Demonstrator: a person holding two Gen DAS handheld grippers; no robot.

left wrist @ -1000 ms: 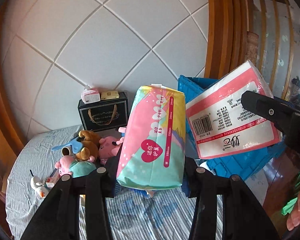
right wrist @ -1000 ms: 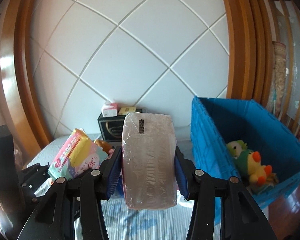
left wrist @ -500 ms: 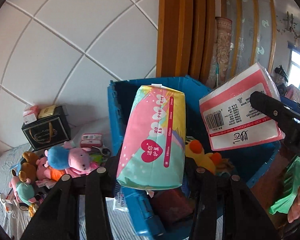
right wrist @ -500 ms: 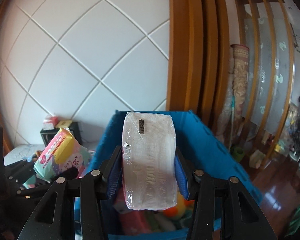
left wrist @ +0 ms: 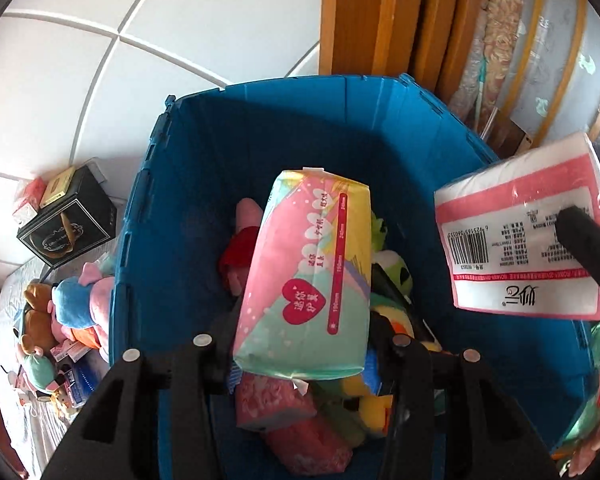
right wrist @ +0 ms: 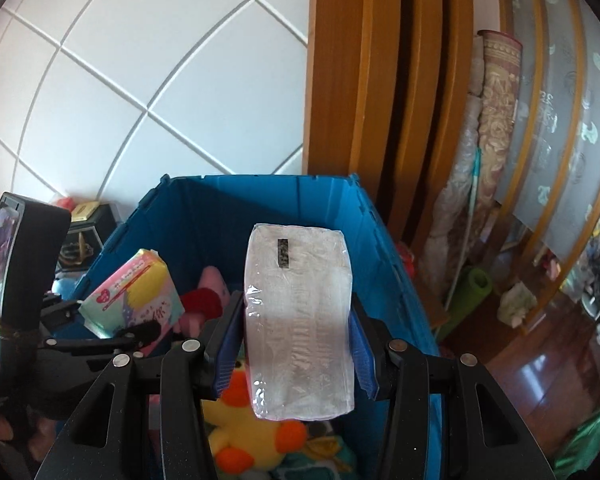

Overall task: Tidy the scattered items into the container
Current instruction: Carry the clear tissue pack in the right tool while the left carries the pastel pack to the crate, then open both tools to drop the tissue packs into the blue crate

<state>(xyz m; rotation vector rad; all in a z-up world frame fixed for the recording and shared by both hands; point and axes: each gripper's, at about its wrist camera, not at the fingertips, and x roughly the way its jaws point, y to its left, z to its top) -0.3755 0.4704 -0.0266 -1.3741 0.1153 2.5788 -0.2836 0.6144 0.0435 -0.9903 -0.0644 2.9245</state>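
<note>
The blue crate (left wrist: 260, 152) fills the middle of both wrist views, open-topped, with soft toys piled on its floor: a yellow duck (right wrist: 252, 436) at 6 o'clock in the right view, a pink plush (left wrist: 246, 216) with red clothing near the centre, and a pink pack (left wrist: 272, 404) lying at 6 o'clock in the left view. Over that pile the left gripper (left wrist: 300, 344) is clamped on a pastel pad pack (left wrist: 312, 276), its jaws pressing the pack's lower sides, so the pack stands up and away from the camera above the crate's inside. The right gripper (right wrist: 296, 344) is closed on a tissue pack (right wrist: 300, 320) in clear wrap, blue pads pressed to both long sides, held above the crate's near part. In the left view that tissue pack (left wrist: 524, 236) shows its pink and white label at 3 o'clock, over the crate's right wall; in the right view the pad pack (right wrist: 134, 292) sits at 9 o'clock, inside the crate's left wall. Outside the crate, at 9 o'clock in the left view, plush toys (left wrist: 72, 312) lie heaped on a striped bed (left wrist: 20, 412), with a black box (left wrist: 66, 226) behind them against the white tiled wall (left wrist: 100, 60). At 12 to 3 o'clock stands a wooden frame (right wrist: 380, 80), and a rolled rug (right wrist: 496, 92) leans beside it.
</note>
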